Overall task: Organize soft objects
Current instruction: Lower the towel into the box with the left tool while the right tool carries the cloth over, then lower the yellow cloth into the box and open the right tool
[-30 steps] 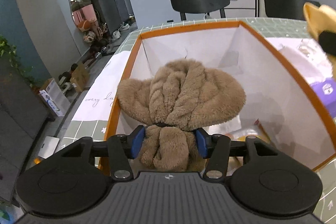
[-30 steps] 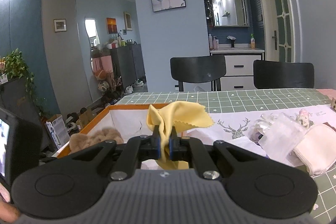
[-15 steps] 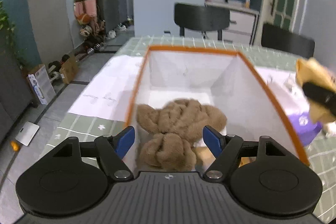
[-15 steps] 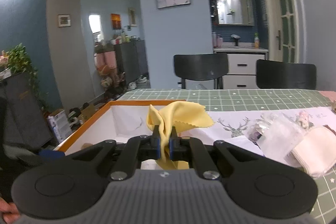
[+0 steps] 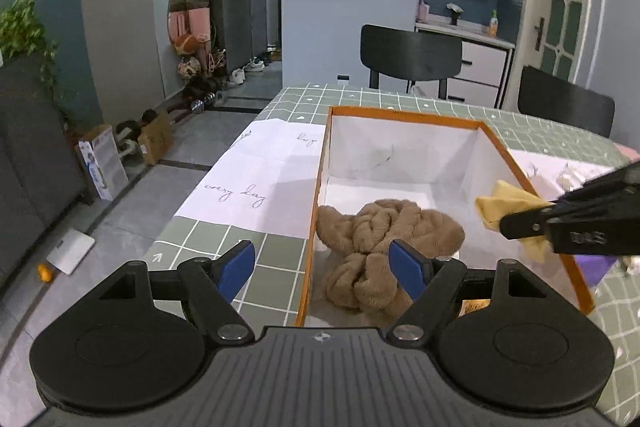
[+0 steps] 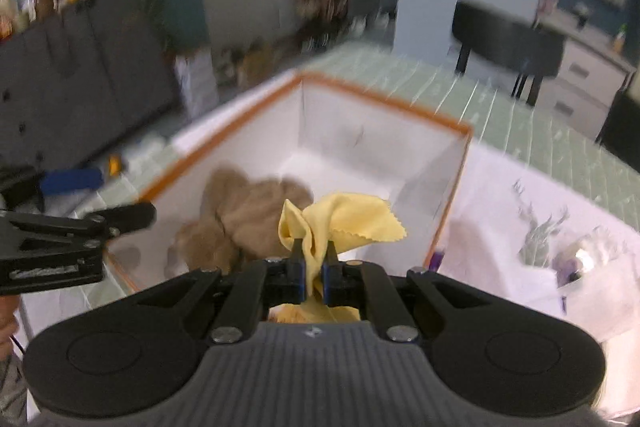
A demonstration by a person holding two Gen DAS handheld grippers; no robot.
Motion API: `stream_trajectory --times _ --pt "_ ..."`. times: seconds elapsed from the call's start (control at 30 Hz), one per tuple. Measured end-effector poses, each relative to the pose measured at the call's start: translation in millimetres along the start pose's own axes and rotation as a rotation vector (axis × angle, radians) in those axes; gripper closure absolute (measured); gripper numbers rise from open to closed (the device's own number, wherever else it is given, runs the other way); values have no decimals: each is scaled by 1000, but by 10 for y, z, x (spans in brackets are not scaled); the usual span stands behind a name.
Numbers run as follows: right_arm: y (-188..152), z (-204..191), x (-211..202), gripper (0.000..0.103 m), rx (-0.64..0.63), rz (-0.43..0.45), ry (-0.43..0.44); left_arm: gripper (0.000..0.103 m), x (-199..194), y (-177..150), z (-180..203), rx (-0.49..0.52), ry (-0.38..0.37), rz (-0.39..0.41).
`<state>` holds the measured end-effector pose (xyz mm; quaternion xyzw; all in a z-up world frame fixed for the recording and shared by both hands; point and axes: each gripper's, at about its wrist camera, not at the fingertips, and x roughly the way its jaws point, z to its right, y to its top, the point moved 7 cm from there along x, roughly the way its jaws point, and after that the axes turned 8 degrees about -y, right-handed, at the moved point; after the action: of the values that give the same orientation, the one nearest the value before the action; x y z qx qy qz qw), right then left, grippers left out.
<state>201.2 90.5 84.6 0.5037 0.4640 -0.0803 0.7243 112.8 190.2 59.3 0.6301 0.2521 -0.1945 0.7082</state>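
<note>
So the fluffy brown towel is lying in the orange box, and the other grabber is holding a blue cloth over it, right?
Almost. The cloth is yellow, not blue. The right wrist view shows the right gripper pinching the yellow cloth above the orange box, and the fluffy brown towel does lie inside the box.

Black left gripper [image 5: 322, 264], blue pads [image 5: 236, 269], silver screws.

Brown plush [image 5: 384, 227], yellow cloth [image 6: 344, 223], orange-rimmed white box [image 5: 400, 113], green grid tablecloth [image 5: 212, 243].
</note>
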Motion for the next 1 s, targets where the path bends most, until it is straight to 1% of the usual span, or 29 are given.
stream_trajectory --times 0.07,0.17,0.23,0.33,0.37,0.43,0.53,0.57,0.6,0.67,0.8,0.9,0.97,1.0 --pt "-15 -6 128 98 -28 -69 -30 13 -6 -19 11 21 7 0" --pt "-75 -47 222 98 -50 -139 -26 13 5 -41 26 35 7 -5" --pt "-139 -83 235 97 -38 -165 -2 13 21 -60 24 41 0 -11" --pt "-166 -100 277 96 1 -180 25 13 31 -72 38 49 -3 -18" --pt "-209 -105 289 92 4 -181 11 13 28 -78 35 52 -2 -18" --pt "-249 -102 307 87 2 -183 -49 13 18 -85 28 55 6 -14" --pt "-303 -115 266 83 -1 -188 -63 13 5 -98 36 76 21 -10" --pt "-311 -116 251 77 -3 -187 -69 13 3 -102 37 80 22 -11" --pt "-316 -109 230 74 -5 -182 -79 13 0 -107 38 81 20 -13" --pt "-310 -116 166 72 -18 -158 -87 13 -7 -114 44 77 17 -13" --pt "-297 -139 22 71 -28 -116 -70 13 -22 -121 69 80 16 -14" --pt "-314 -172 -73 69 -51 -88 -64 13 -38 -123 100 93 22 -13" --pt "-329 -196 -140 61 -70 -64 -72 13 -48 -117 112 97 32 -15" --pt "-336 -198 -169 60 -72 -55 -73 13 -61 -113 118 100 37 -14"
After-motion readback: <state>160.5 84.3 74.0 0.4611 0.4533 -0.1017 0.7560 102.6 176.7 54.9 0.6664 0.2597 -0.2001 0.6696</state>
